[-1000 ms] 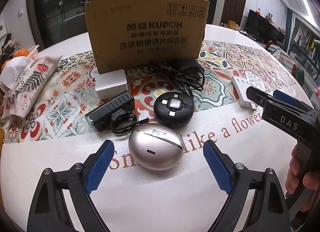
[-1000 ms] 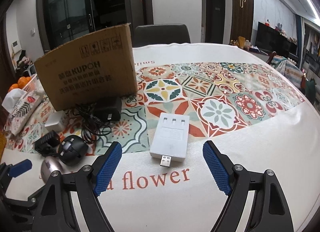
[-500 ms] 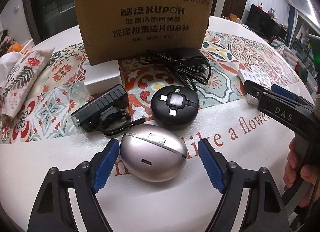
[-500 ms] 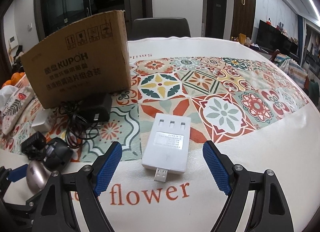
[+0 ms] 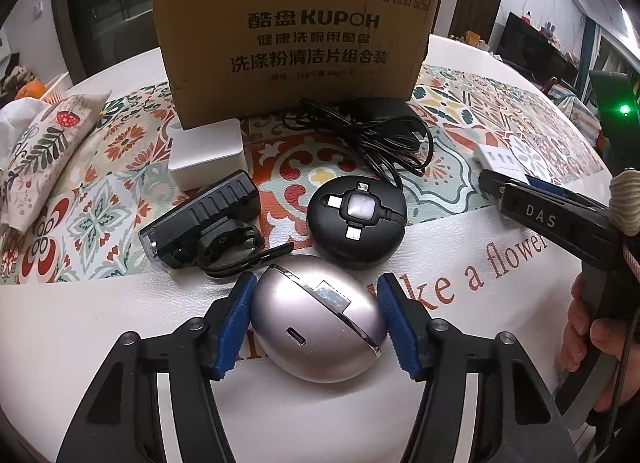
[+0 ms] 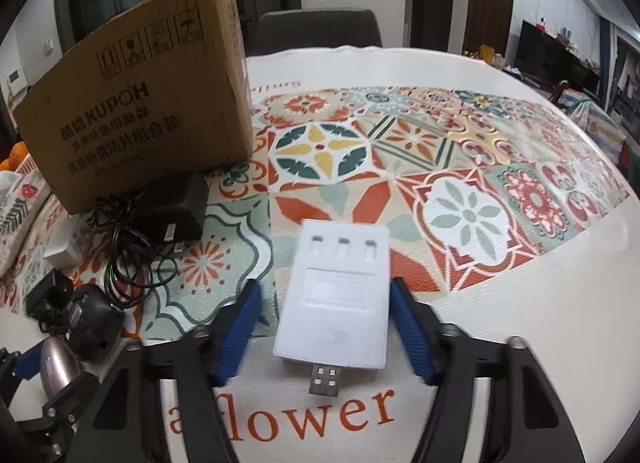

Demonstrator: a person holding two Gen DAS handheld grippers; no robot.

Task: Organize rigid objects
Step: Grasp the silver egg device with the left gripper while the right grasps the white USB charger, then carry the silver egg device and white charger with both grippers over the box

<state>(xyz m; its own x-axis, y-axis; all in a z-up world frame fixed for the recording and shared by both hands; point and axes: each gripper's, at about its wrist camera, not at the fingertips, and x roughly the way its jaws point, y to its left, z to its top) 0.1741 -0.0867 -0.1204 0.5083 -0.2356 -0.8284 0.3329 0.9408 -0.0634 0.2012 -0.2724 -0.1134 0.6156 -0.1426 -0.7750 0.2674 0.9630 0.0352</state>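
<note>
Fingers of both grippers have closed in: left gripper (image 5: 316, 323) around silver case (image 5: 316, 323), right gripper (image 6: 326, 327) around white adapter (image 6: 340, 295).

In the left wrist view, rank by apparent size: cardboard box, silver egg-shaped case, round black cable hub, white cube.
1. cardboard box
2. silver egg-shaped case, though nearness to the camera inflates it
3. round black cable hub
4. white cube, close to the hub, so unsure
</note>
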